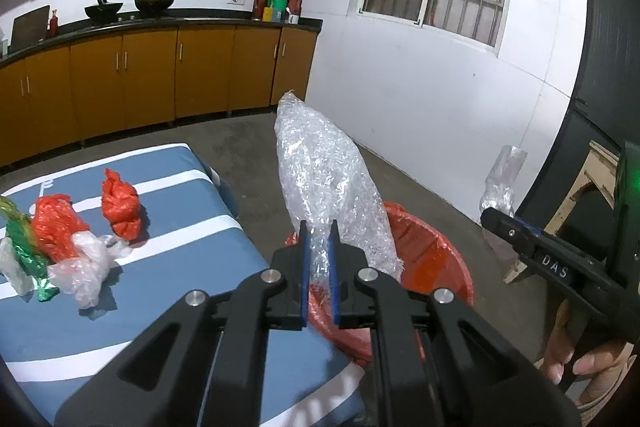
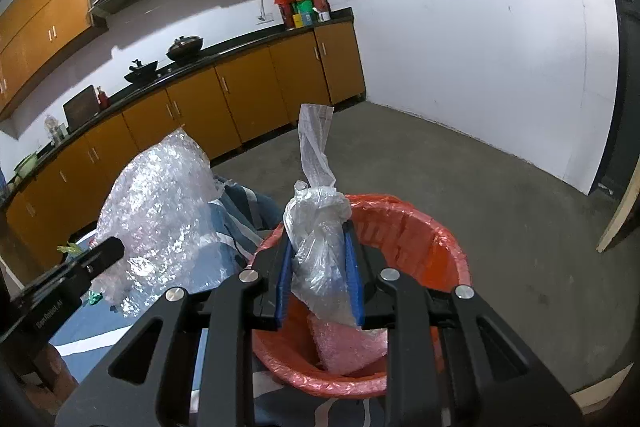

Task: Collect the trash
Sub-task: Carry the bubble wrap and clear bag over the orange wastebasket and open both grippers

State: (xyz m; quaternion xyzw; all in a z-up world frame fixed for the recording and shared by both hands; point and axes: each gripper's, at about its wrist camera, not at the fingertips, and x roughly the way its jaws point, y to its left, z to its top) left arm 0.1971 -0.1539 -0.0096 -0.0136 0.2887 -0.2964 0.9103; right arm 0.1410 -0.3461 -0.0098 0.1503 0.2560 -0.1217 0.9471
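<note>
1. Trash, bubble wrap (image 1: 324,179): a large clear bundle, clamped at its lower end between the blue pads of the left gripper (image 1: 320,231); it stands up from the pads, above the near rim of the bin.
2. Trash, clear plastic bag (image 2: 320,227): crumpled, with a twisted printed strip rising from its top; pinched between the blue pads of the right gripper (image 2: 318,231), held over the bin's opening.
3. Bin (image 2: 432,227): round, lined with an orange-red bag, standing on the concrete floor just beside the edge of the surface (image 1: 180,307). A pink piece of bubble wrap (image 2: 348,343) lies inside.
4. Surface: covered in blue cloth with white stripes. Items left on it, toward its left edge:
   - red plastic wad (image 1: 120,207), alone, nearest the far edge;
   - second red plastic wad (image 1: 56,223), touching the pieces below;
   - clear plastic bag piece (image 1: 86,267), crumpled;
   - green foil wrapper (image 1: 28,255), at the left edge.
5. Hand (image 1: 592,367): fingers wrapped around the right gripper's handle.
</note>
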